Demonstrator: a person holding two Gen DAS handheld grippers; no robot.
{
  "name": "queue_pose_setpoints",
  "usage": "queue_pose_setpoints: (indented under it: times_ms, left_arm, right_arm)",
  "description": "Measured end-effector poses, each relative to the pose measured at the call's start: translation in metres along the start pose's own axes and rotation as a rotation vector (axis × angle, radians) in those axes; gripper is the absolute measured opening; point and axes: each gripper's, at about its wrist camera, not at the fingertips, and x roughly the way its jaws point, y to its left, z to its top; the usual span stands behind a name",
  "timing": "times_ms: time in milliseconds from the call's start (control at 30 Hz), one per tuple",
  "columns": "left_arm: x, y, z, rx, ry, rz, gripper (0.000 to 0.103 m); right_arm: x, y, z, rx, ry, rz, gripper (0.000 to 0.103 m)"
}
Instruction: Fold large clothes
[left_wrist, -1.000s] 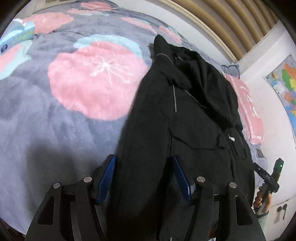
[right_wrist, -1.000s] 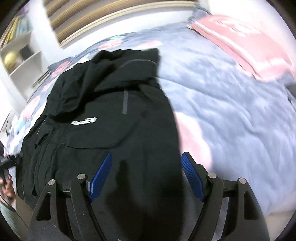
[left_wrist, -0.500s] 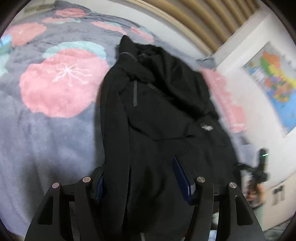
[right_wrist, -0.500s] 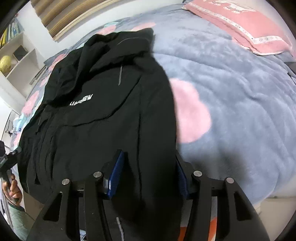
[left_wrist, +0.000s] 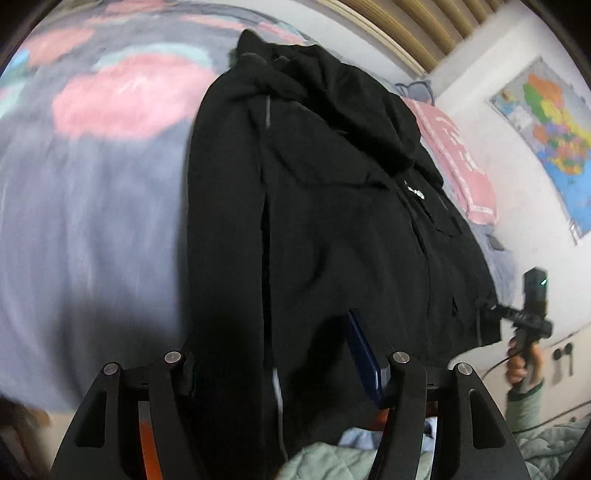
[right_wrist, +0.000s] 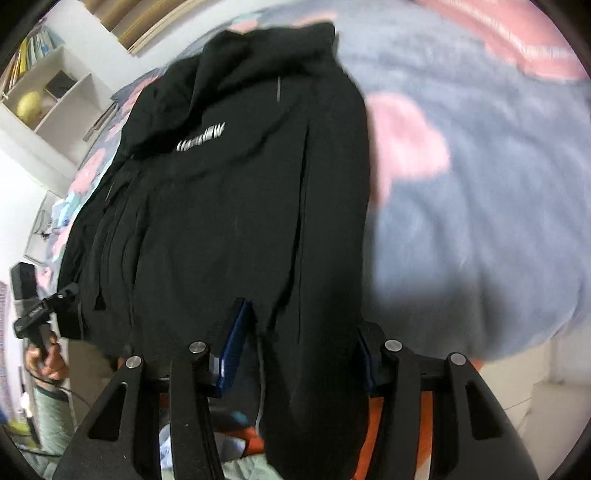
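My left hand-held gripper (left_wrist: 280, 354) stood at the hem of the black jacket (left_wrist: 332, 206), which lay lengthwise on the bed (left_wrist: 92, 206) with its hood at the far end. Dark cloth filled the gap between the 2 jaws and hung down past them toward the camera. The right blue pad (left_wrist: 364, 354) showed clearly; the left pad was hidden behind the fabric. The jaws were drawn in to a moderate gap with the hem bunched between them, though I could not tell whether the pads actually pinched it.

My right hand-held gripper (right_wrist: 295, 350) stood at the other hem corner of the same jacket (right_wrist: 240, 184). Its left blue pad (right_wrist: 232, 350) was in view and the right one only showed as a sliver at the cloth edge. A thick fold of fabric passed between the jaws and draped below them; a firm pinch could not be confirmed here either.

White lettering (right_wrist: 201, 138) showed on the jacket's chest. The bed cover was grey with pink patches (right_wrist: 406, 144). A pink pillow (left_wrist: 461, 158) lay just beyond the jacket, and a wall map (left_wrist: 550, 133) hung above it. A white shelf unit (right_wrist: 48, 107) stood at the far side.
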Motion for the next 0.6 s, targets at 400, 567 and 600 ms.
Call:
queue_pose_setpoints:
  times_ms: [400, 567, 600]
  left_arm:
    - [-0.037, 0.006, -0.013, -0.099, -0.174, -0.006, 0.013]
    - [-0.069, -0.002, 0.007, -0.096, -0.278, -0.041, 0.012]
    - [-0.077, -0.004, 0.015, -0.097, -0.305, -0.062, 0.012]
  right_arm:
    - [-0.02, 0.028, -0.004, -0.115, -0.063, 0.005, 0.018]
    - [-0.053, 0.031, 0.018, -0.124, -0.118, 0.078, 0.018]
    - [-0.061, 0.032, 0.023, -0.129, -0.134, 0.097, 0.018]
